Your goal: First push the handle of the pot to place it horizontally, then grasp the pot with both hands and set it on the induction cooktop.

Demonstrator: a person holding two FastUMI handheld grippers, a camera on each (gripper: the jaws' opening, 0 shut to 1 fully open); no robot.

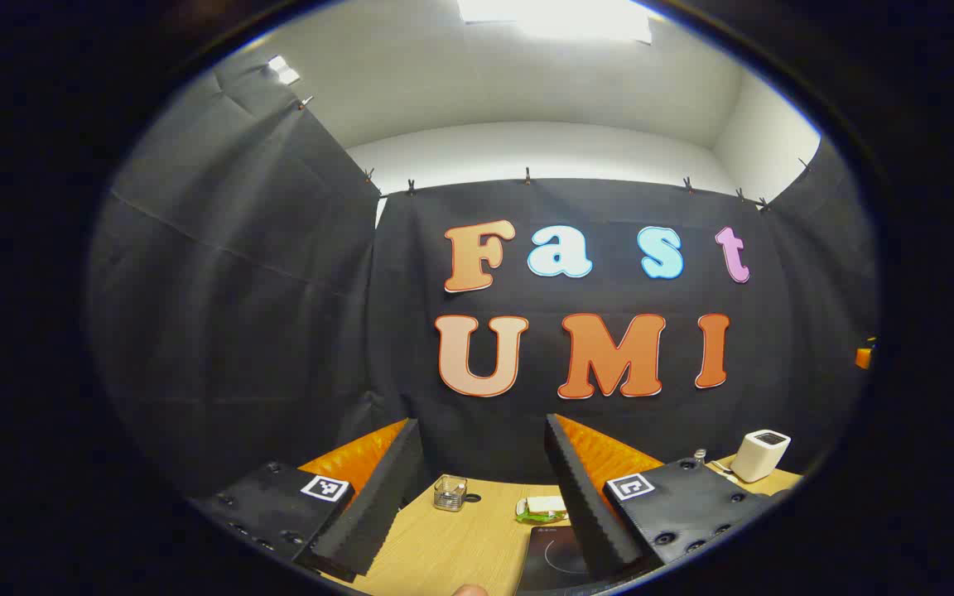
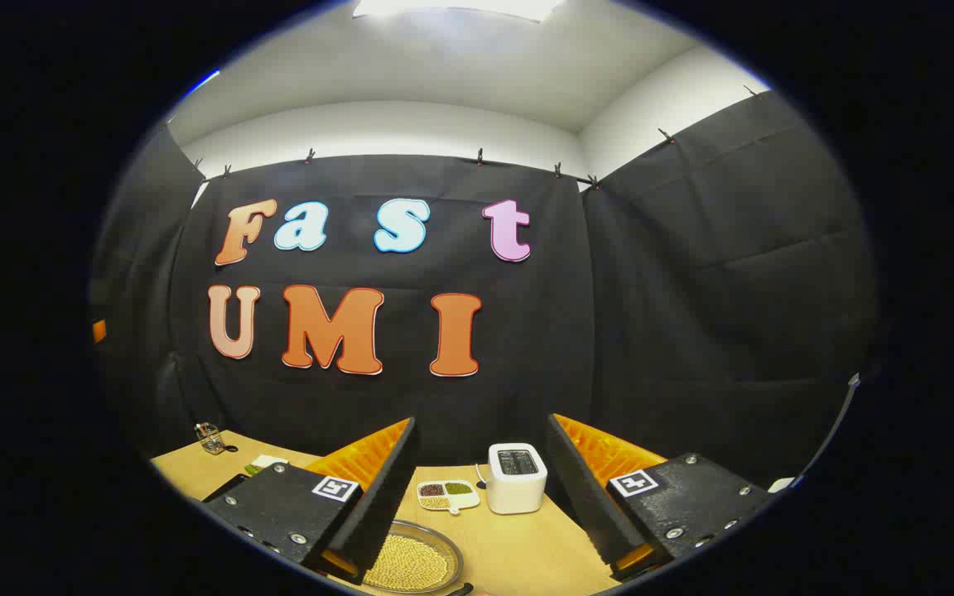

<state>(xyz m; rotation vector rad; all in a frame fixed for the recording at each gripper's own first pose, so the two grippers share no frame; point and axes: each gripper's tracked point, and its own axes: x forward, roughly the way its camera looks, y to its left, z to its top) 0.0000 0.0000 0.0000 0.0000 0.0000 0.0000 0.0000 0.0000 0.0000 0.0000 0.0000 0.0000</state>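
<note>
Both fingers of my left gripper [image 1: 477, 505] sit lowest in the left gripper view, spread wide, nothing between them. Just past them on the wooden table [image 1: 444, 555] lies the dark induction cooktop [image 1: 556, 556], partly behind the right-hand finger. Farther back: a small glass jar [image 1: 450, 493], a green-and-white packet [image 1: 542, 510], a white toaster [image 1: 759, 454] at far right.

My right gripper [image 2: 481, 505] is likewise spread and holds nothing. Under its left-hand finger in the right gripper view is a round metal rim with pale beans inside [image 2: 411, 564]. I can't tell if this is the pot or just a dish; no handle is visible apart from a dark stub at the bottom edge, too small to call. Beyond it: a divided sample tray [image 2: 446, 494] and the toaster [image 2: 517, 478].

Judgement: if that's the pot, it's stiff metal, smooth and slippery at the rim, and the loose beans make it heavier and ready to spill if tilted. Push the handle near its end, slowly. For the lift, pinch opposite sides of the rim and keep it level. No step of the task looks begun.
</note>
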